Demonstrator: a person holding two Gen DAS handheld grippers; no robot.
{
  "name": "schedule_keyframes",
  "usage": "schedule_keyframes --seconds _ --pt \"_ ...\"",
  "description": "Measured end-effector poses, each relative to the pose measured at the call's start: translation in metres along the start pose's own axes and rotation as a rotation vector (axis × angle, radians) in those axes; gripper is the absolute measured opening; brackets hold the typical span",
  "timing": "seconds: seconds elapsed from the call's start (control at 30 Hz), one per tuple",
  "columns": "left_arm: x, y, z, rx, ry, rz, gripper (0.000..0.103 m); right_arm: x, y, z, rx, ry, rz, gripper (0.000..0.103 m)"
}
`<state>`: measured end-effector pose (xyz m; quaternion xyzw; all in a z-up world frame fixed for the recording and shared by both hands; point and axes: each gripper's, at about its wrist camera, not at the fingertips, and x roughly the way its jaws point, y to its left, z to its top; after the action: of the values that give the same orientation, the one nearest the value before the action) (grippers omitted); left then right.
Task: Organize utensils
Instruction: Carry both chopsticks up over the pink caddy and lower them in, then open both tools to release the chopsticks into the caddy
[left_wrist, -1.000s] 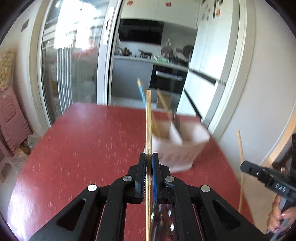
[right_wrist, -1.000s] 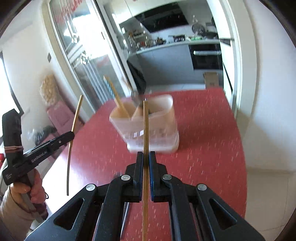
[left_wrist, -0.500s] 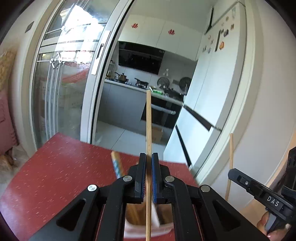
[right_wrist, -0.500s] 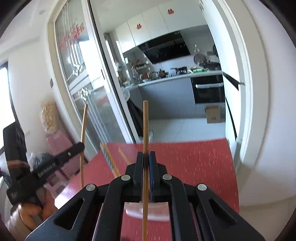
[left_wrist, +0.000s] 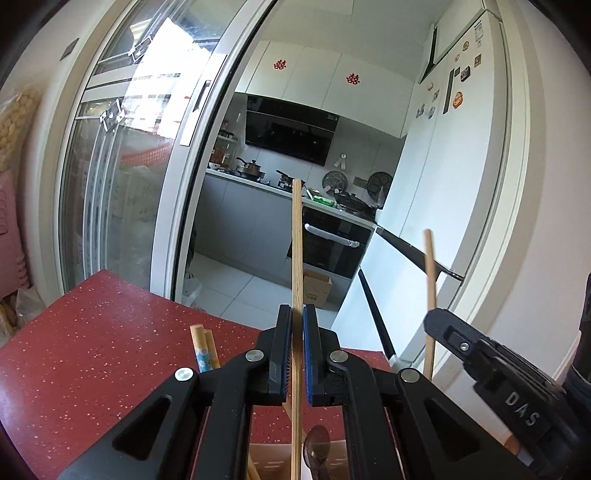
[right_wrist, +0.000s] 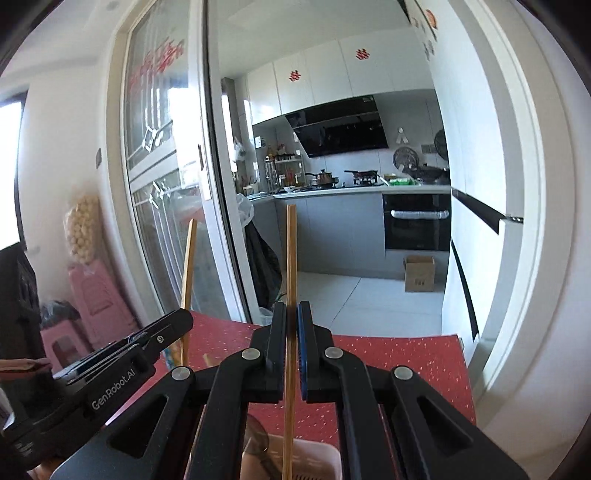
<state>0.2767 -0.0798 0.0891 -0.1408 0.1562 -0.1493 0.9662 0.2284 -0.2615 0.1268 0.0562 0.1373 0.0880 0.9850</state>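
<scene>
My left gripper (left_wrist: 296, 314) is shut on a bamboo chopstick (left_wrist: 296, 243) held upright, its lower end over the utensil holder (left_wrist: 269, 458) just below. My right gripper (right_wrist: 291, 310) is shut on a second bamboo chopstick (right_wrist: 291, 258), also upright above the pink holder (right_wrist: 317, 454). Each gripper shows in the other's view: the right one (left_wrist: 480, 354) with its chopstick (left_wrist: 428, 266), the left one (right_wrist: 147, 343) with its chopstick (right_wrist: 187, 266). A metal spoon (left_wrist: 316, 439) and patterned chopsticks (left_wrist: 201, 350) stand in the holder.
The red speckled table (left_wrist: 92, 350) runs out to its far edge, with a sliding glass door (left_wrist: 122, 166) and a kitchen beyond. A white wall (left_wrist: 546, 221) is close on the right. Pink stools (right_wrist: 92, 299) stand on the left.
Both grippers have risen and tilted level, bringing the chopsticks upright over the holder. The holder has dropped to the bottom edge of both views.
</scene>
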Motion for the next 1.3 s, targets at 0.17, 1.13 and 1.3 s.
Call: schedule_keyframes --seconds 0.17,1.13,1.3 --pt "0.005 0.001 -0.012 0.02 -0.005 0.016 0.035 0.018 0.007 -0.01 -0.066 -0.011 -0.015 0.006" --pt "-0.019 -0.001 -0.049 0.111 0.006 0.09 0.035 0.03 0.029 -0.07 -0.265 0.025 0.067 0.006" --pt "-0.022 0.004 -0.054 0.11 0.037 0.108 0.035 0.025 0.028 -0.078 -0.26 0.054 0.073 0.006"
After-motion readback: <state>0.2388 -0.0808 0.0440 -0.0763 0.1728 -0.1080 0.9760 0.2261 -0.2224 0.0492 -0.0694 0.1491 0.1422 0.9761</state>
